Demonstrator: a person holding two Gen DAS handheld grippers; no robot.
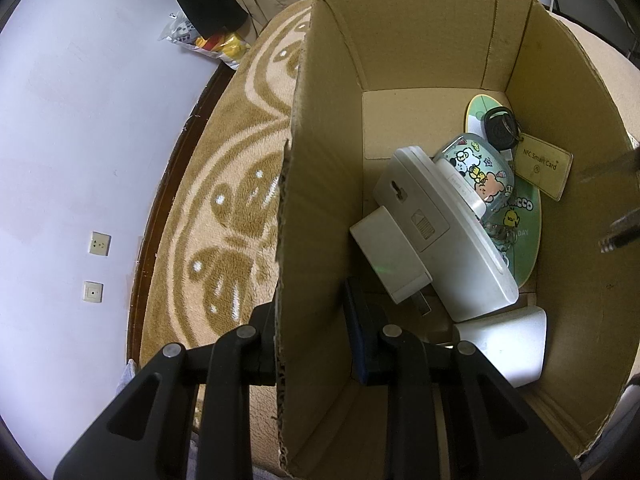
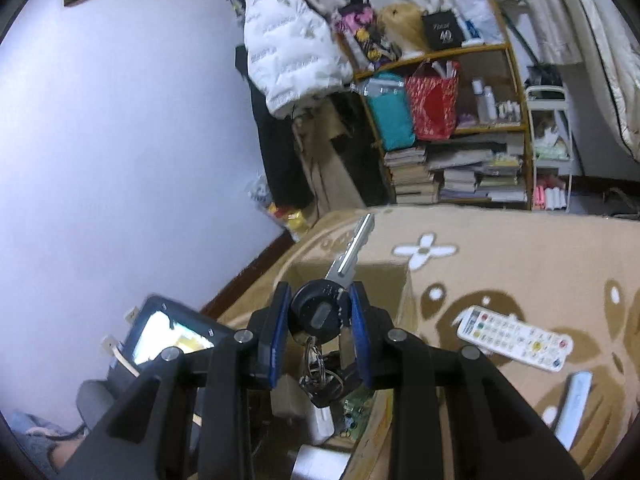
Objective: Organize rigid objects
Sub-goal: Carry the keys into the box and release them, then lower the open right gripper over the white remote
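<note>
Cardboard box wall (image 1: 320, 200) sits clamped in my left gripper (image 1: 312, 344); only the right wrist view shows my right gripper (image 2: 320, 316) pinching a black-headed key (image 2: 320, 312) above the box.

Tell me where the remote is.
In the right wrist view, the remote lies on the rug, right of the right gripper and beside the box.

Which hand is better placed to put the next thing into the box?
The right. The right gripper already holds the key, its pads on the black head. The left gripper is clamped on the box wall, steadying it.
</note>
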